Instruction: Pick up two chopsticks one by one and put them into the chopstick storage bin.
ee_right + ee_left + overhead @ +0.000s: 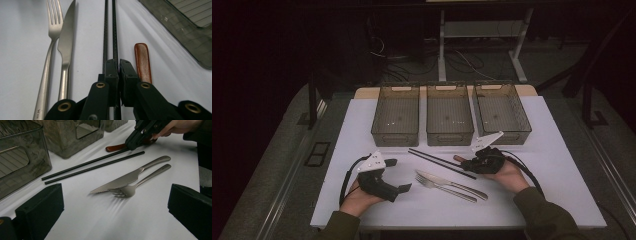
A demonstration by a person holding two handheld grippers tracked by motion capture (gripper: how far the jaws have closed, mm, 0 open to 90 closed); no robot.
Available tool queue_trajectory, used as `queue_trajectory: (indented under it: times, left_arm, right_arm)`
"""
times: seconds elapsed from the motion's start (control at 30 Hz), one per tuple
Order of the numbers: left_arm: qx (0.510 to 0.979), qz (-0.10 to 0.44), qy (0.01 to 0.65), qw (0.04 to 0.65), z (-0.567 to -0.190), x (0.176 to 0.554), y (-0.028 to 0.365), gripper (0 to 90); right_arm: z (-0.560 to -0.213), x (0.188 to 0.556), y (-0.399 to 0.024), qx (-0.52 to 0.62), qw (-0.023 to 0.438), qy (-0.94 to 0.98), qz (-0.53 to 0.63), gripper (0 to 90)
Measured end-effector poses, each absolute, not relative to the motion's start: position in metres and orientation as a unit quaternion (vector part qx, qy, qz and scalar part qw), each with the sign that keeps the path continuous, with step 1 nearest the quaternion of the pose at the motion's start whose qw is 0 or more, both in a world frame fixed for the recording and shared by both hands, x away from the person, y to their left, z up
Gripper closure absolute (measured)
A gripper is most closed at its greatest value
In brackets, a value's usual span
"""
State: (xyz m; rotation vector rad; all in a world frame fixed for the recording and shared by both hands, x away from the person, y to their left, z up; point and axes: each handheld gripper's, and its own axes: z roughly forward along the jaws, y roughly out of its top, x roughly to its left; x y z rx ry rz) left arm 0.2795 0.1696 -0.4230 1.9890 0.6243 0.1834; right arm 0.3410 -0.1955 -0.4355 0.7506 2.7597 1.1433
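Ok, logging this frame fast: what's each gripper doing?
Left gripper: open, holding nothing.
Right gripper: shut on one of the thin black chopsticks, lying on the white table.

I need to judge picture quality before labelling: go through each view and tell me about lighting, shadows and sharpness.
High view: dim, dark surroundings, white table evenly lit, soft detail. Left gripper view: brighter; knife and fork sharp with streaked shadows, near jaws blurred. Right gripper view: chopsticks crisp, the right gripper slightly soft, pale sheen on the bin.
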Motion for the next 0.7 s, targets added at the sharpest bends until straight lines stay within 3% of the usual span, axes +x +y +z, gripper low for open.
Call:
queue_trajectory:
  times: [0.7]
  left_arm:
    - [0.823, 0.077, 0.259, 0.5, -0.424, 0.279, 0.17, 0.0]
  right_arm:
    - [-0.404, 0.328, -0.221, 0.242, 0.037, 0.866, 0.436, 84.6]
